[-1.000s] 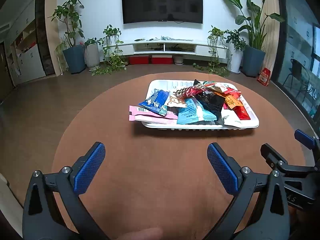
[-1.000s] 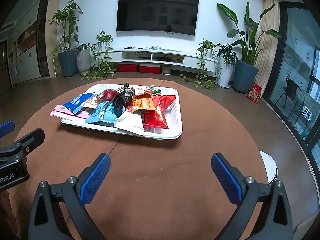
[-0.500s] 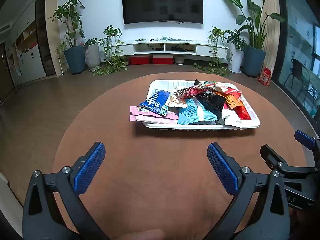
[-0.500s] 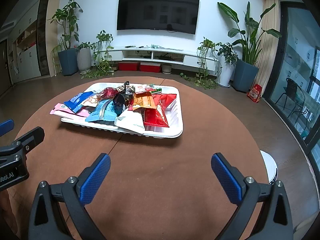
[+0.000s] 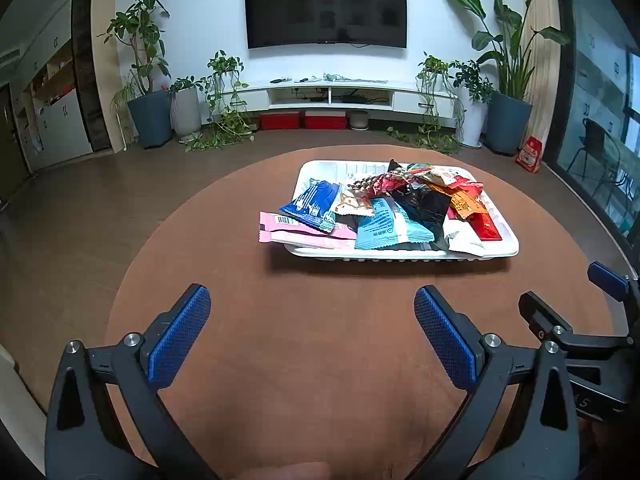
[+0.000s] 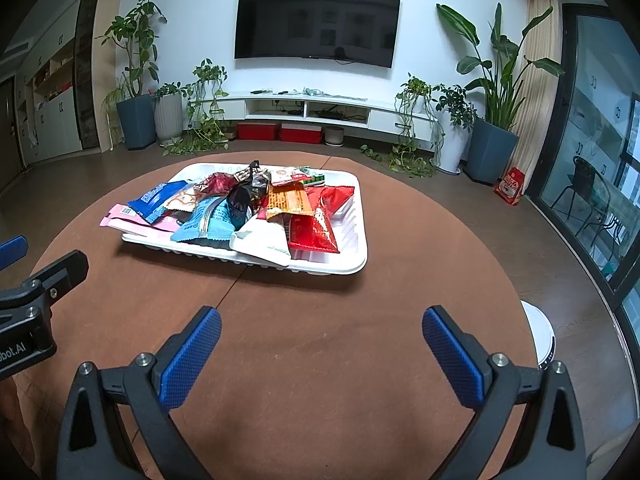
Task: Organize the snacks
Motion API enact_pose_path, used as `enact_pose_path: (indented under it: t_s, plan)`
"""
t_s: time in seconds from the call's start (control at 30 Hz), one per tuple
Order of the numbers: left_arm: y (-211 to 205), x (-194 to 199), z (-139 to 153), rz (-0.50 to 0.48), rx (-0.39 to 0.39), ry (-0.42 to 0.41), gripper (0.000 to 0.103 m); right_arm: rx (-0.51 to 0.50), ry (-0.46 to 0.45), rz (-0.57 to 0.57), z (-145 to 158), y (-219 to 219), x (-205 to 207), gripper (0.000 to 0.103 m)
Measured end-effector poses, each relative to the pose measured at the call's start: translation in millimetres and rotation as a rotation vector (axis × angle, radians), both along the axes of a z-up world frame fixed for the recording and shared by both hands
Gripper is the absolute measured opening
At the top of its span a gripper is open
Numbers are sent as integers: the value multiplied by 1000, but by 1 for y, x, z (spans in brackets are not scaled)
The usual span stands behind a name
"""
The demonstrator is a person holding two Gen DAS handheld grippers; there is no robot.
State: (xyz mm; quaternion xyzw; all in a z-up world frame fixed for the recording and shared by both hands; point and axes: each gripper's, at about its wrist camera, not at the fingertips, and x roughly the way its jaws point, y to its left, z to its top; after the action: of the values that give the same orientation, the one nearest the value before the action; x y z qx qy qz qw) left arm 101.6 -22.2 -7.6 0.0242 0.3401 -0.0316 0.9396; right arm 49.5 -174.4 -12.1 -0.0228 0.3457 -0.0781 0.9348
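left gripper [image 5: 312, 320]: jaws spread wide, nothing between them, hanging over bare tabletop on the near side of the tray

table [image 5: 224, 264]: round, brown, nothing loose lying on it that I can see, besides the tray

pink packet [image 5: 296, 232]: leftmost of the bunch, sticking out past the tray's left rim and overhanging the table

blue packet [image 5: 314, 203]: lies on top of the pink one

light blue packet [image 5: 390, 226]: front middle of the pile, lying flat, about the easiest one to get at

black packet [image 5: 426, 204]: partly on top of the light blue one, crumpled up

tray [image 6: 352, 248]: white, ribbed; every snack is in or on it, heaped and overlapping towards its left side, its right strip bare

white packet [image 6: 262, 242]: at the front rim, corner poking over the edge

red packet [image 6: 316, 226]: right end of the pile, with an orange packet [image 6: 288, 200] overlapping it from behind

right gripper [image 6: 322, 344]: also gaping and holding nothing, near side of the tray, well short of it

step in hand: honestly can't tell. Snacks all in the tray fits "gathered up, done" just as well as "jumble waiting to be sorted". Both grippers are free and apart from the pile.

next move: not calling one, since it depends which of those it is.
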Motion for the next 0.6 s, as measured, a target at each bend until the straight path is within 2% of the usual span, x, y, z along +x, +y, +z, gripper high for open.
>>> enact_pose_path:
  t_s: [0.6]
  plan:
    - [-1,0,0,0,3,-1,103,0,6,3,-2,-1,0,103]
